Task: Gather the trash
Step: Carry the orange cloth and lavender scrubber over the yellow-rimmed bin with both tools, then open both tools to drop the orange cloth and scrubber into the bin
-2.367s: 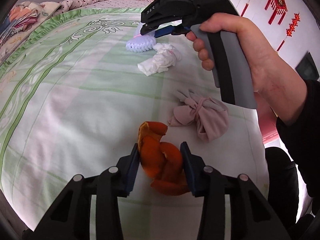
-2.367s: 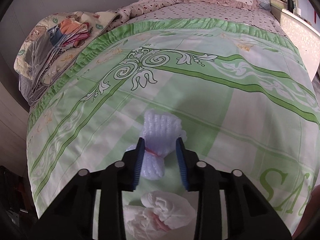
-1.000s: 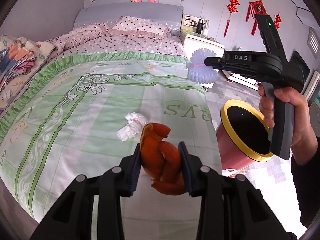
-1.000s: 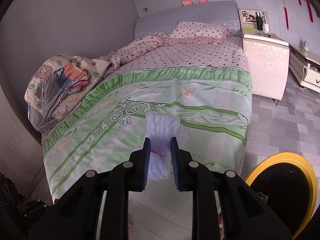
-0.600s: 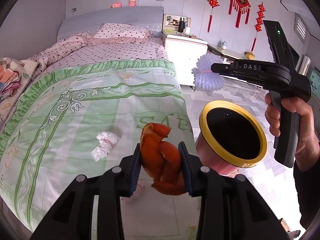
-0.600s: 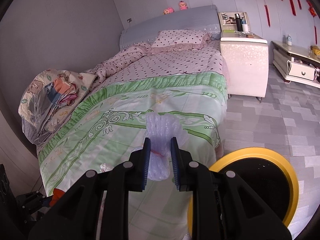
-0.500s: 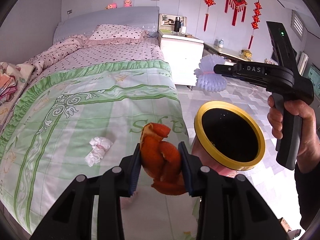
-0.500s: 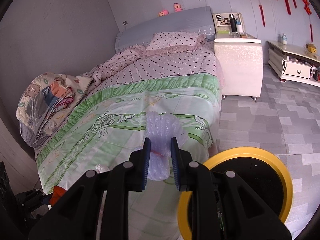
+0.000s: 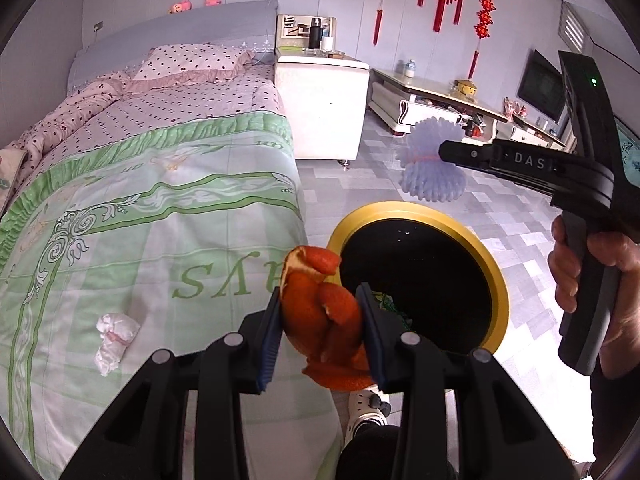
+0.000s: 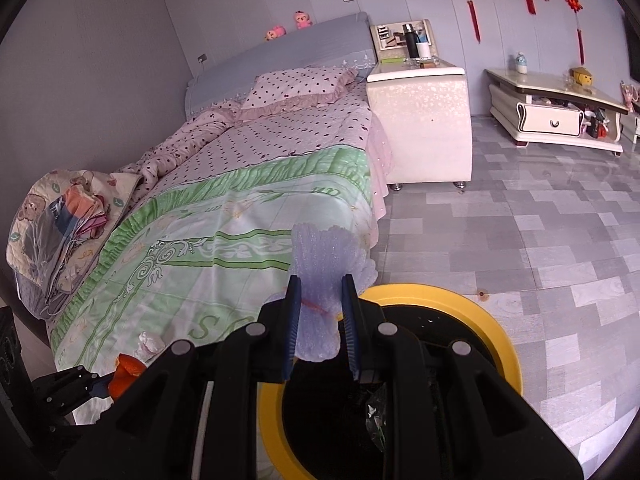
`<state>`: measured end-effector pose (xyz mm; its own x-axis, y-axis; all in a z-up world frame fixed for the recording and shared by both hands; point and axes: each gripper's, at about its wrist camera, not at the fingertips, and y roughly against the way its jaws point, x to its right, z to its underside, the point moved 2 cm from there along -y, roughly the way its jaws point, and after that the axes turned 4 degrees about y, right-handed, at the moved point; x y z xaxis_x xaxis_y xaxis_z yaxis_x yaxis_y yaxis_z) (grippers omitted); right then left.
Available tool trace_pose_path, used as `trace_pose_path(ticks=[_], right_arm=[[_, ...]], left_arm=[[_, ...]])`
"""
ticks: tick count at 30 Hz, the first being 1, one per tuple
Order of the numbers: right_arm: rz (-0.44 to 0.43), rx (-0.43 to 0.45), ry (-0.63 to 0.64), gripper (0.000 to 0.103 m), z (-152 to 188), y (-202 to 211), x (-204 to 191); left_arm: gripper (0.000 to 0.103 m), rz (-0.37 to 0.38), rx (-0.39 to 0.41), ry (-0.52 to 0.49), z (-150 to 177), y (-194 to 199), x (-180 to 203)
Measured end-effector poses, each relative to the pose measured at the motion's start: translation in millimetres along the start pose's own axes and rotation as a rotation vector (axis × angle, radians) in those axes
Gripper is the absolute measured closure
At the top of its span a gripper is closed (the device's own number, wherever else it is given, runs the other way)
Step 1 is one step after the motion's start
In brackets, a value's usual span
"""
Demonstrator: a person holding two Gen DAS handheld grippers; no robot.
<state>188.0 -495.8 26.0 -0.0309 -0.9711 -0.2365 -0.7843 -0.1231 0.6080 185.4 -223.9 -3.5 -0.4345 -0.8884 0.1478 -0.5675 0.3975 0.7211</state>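
2 hand-held grippers, each carrying trash beside the bin.

The left hand-held gripper (image 9: 320,330) clamps an orange peel (image 9: 322,312) at the near rim of the yellow-rimmed trash bin (image 9: 498,280). The right hand-held gripper (image 10: 319,322) pinches a lavender foam fruit net (image 10: 326,276) (tied with a red band) above the bin's far rim. 1 crumpled tissue (image 9: 114,336) lies on the bed (image 9: 140,220).

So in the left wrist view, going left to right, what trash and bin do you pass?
Tissue → orange peel → bin → foam net in the right claw.
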Motion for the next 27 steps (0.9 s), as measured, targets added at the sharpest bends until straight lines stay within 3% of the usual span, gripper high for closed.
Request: trace_pose_path(ticks=[12, 23, 27], right_arm=[[0.037, -0.026, -0.072, 0.083, 18, -8, 47], [0.064, -0.036, -0.132, 0.082, 26, -23, 69], [0.079, -0.03, -0.155, 0.076, 29, -23, 76]], left_arm=[[0.069, 0.054, -0.057, -0.026, -9, -50, 42], [0.068, 0.069, -0.114, 0.005, -4, -84, 55], [0.057, 0.075, -0.111, 0.019, -4, -85, 55]])
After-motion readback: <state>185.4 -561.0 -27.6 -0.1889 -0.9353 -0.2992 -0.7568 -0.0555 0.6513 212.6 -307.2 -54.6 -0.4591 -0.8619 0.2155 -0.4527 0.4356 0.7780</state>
